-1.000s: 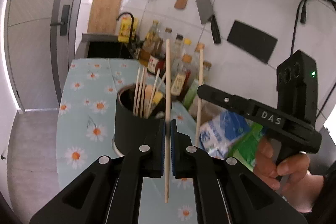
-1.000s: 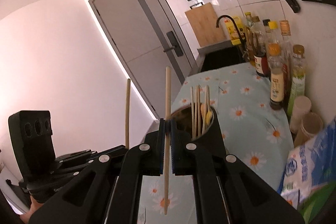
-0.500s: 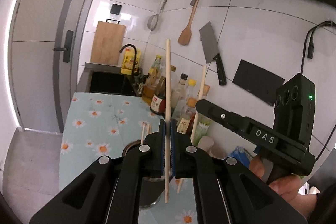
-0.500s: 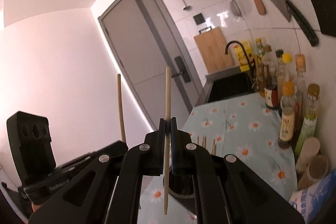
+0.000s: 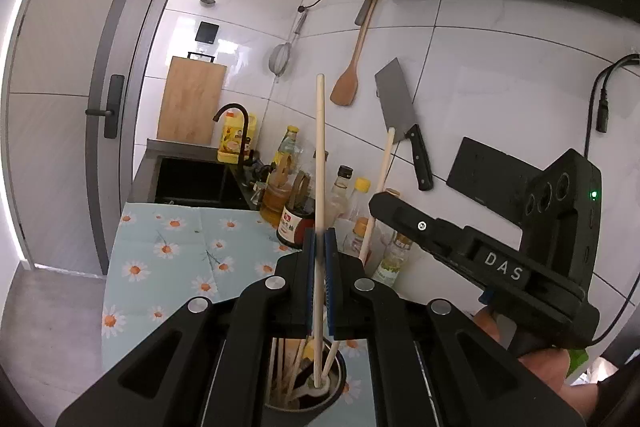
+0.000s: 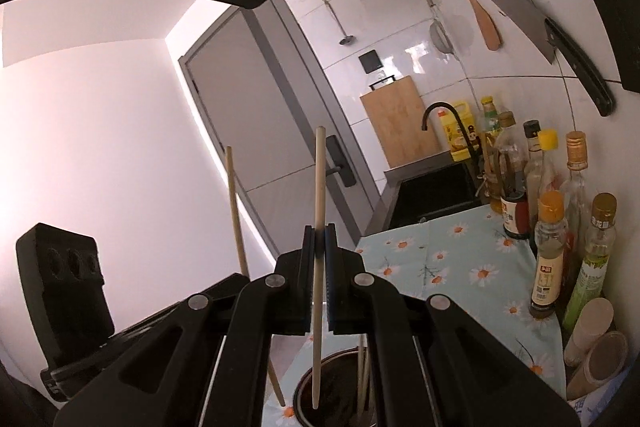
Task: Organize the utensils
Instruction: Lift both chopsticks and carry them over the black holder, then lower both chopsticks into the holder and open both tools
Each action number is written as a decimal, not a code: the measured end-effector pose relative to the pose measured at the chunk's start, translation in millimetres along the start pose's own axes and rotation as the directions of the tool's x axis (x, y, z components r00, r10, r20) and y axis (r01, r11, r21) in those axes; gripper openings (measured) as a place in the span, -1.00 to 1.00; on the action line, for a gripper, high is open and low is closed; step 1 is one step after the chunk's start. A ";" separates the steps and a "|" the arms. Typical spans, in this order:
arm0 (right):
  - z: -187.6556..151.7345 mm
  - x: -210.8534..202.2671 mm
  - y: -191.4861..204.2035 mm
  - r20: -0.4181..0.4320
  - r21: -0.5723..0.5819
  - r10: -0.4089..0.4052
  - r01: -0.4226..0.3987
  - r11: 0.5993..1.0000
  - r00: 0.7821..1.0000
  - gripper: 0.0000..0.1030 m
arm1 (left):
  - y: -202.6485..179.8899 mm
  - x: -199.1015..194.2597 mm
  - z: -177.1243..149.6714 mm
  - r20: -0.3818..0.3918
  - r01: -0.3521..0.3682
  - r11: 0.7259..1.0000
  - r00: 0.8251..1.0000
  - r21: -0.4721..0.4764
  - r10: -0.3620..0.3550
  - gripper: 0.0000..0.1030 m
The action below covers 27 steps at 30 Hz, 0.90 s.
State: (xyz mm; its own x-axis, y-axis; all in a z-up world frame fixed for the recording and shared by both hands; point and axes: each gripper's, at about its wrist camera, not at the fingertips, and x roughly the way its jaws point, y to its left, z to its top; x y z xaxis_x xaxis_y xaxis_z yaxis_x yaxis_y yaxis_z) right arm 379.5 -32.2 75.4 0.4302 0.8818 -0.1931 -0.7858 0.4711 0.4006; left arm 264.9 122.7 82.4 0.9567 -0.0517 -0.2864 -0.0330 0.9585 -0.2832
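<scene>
Pale wooden chopstick (image 5: 320, 147) is standing upright, clamped between the blue pads of the left gripper (image 5: 319, 239), its lower tip hanging over the dark round utensil holder (image 5: 340, 367). Right gripper (image 6: 319, 235) is pinching a second pale wooden chopstick (image 6: 319, 179) above the same holder (image 6: 340, 359) on the daisy-print tablecloth (image 6: 460, 267).
</scene>
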 end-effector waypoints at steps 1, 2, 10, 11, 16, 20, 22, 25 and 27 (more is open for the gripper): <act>-1.0 1.3 -0.8 -0.004 0.001 0.001 -0.001 1.000 1.000 -0.89 | 1.0 0.5 0.2 0.008 -0.005 1.000 1.000 0.001 0.005 -0.93; -1.8 3.2 -2.3 -0.008 0.003 -0.001 0.001 1.000 1.000 -0.89 | 2.7 -0.2 -0.4 0.029 -0.010 1.000 1.000 -0.005 0.010 -0.93; -14.5 12.7 -9.4 -0.036 0.001 -0.015 0.015 1.000 0.999 -0.88 | 13.8 11.9 -10.4 0.024 -0.014 0.999 1.000 -0.034 0.015 -0.93; -16.3 13.9 -10.2 -0.038 0.000 -0.016 0.016 1.000 0.999 -0.88 | 15.1 13.6 -12.5 0.020 -0.015 0.999 1.000 -0.035 0.016 -0.93; -27.5 19.7 -12.8 -0.058 -0.011 -0.028 0.027 1.000 0.998 -0.88 | 22.8 23.0 -26.0 -0.010 -0.012 0.999 1.000 -0.049 0.012 -0.93; -38.6 26.5 -16.9 -0.085 -0.018 -0.042 0.040 0.999 0.996 -0.88 | 27.8 28.1 -34.9 -0.028 -0.014 0.998 1.000 -0.063 0.012 -0.93; -42.6 28.7 -19.3 -0.096 -0.011 -0.044 0.044 0.999 0.994 -0.88 | 30.0 30.0 -39.7 -0.037 -0.025 0.997 0.999 -0.067 0.022 -0.93; -47.7 29.6 -21.5 -0.108 -0.009 -0.047 0.047 0.999 0.993 -0.88 | 31.9 33.2 -48.4 -0.061 -0.027 0.997 0.998 -0.072 0.023 -0.93; -51.1 28.9 -21.0 -0.112 -0.014 -0.050 0.049 0.999 0.993 -0.88 | 33.1 34.3 -52.9 -0.069 -0.025 0.997 0.997 -0.074 0.020 -0.93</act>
State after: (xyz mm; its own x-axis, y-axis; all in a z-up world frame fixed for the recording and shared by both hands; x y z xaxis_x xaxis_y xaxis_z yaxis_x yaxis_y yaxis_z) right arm 385.8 -15.6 15.6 0.4166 0.8540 -0.3116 -0.7702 0.5137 0.3781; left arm 281.3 137.8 14.7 0.9335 -0.0521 -0.3548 -0.0781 0.9361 -0.3430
